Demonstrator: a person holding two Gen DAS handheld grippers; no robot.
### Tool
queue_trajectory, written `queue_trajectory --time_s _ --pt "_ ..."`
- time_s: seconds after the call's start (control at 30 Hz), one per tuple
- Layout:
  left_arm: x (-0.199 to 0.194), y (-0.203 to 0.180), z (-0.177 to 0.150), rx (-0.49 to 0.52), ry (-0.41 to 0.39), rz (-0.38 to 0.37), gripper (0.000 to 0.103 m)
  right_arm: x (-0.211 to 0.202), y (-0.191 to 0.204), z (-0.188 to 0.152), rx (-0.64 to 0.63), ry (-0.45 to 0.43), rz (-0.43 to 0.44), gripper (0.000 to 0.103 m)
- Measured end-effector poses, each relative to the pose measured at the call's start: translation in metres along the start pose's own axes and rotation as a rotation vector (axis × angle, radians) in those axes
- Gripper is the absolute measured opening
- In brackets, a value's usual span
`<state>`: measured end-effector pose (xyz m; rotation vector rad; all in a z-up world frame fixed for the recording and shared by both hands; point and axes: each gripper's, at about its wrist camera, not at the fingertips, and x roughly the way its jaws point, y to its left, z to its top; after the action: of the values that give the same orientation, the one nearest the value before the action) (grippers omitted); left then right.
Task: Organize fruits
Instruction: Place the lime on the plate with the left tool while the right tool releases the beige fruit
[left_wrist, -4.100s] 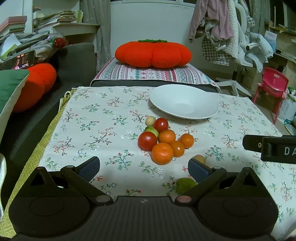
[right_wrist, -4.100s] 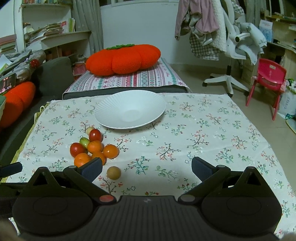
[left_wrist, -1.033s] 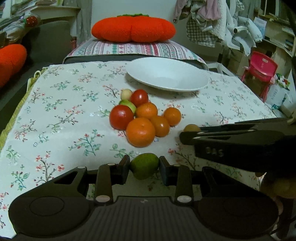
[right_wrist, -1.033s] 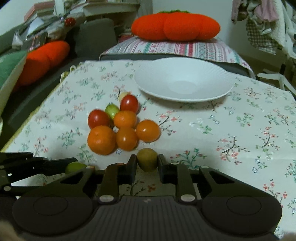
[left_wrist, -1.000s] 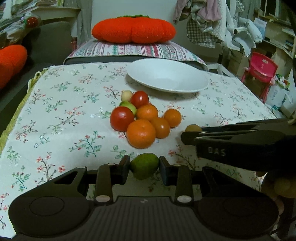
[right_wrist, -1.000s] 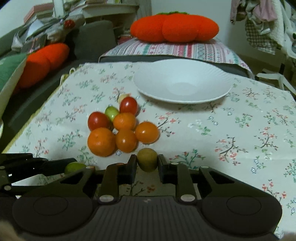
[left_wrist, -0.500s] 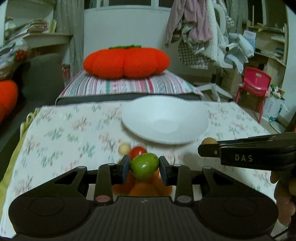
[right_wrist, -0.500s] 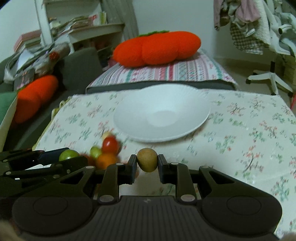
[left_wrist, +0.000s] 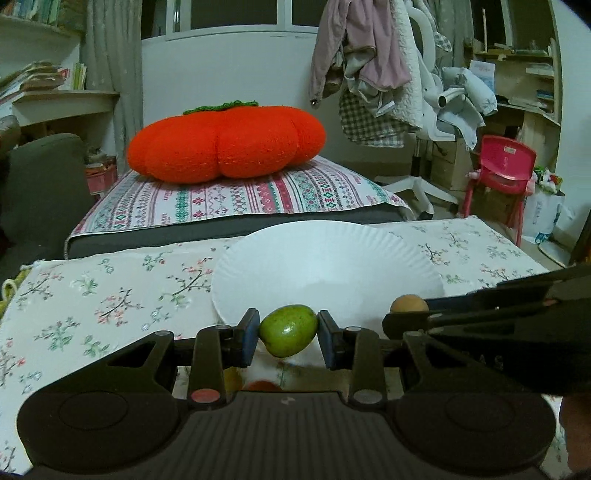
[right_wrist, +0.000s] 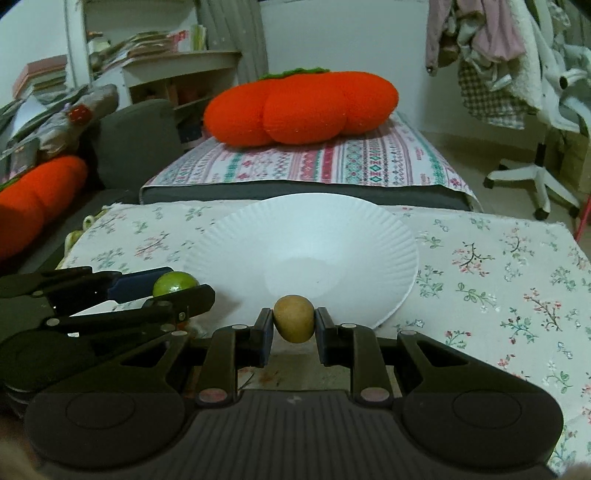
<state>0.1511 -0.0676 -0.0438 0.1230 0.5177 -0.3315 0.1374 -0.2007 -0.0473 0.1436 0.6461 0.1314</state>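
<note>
Left hand-held gripper (left_wrist: 288, 332) clamps a green fruit (left_wrist: 288, 329); right hand-held gripper (right_wrist: 294, 326) clamps a brown fruit (right_wrist: 294, 323). Both fruits hang at the near rim of the white plate (left_wrist: 332, 258) on the floral-cloth bench (right_wrist: 517, 277). The grippers sit side by side. Beyond: striped cushion (left_wrist: 240, 195), orange pumpkin pillow (left_wrist: 225, 144), pink chair (left_wrist: 506, 166).

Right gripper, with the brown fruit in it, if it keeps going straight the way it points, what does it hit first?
Most likely the white paper plate, directly ahead of the right gripper; depth unclear.
</note>
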Motion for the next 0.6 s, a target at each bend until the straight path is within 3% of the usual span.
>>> queue_trajectory --time_s 0.3,0.6 --pt "0.017 -0.005 -0.004 0.029 0.02 0.009 0.014 0.009 -0.002 -0.001 -0.019 0.007 -0.028 0.021" --pt "0.014 0.0 -0.001 -0.007 0.04 0.007 0.019 0.005 0.002 -0.001 -0.028 0.008 -0.044 0.024"
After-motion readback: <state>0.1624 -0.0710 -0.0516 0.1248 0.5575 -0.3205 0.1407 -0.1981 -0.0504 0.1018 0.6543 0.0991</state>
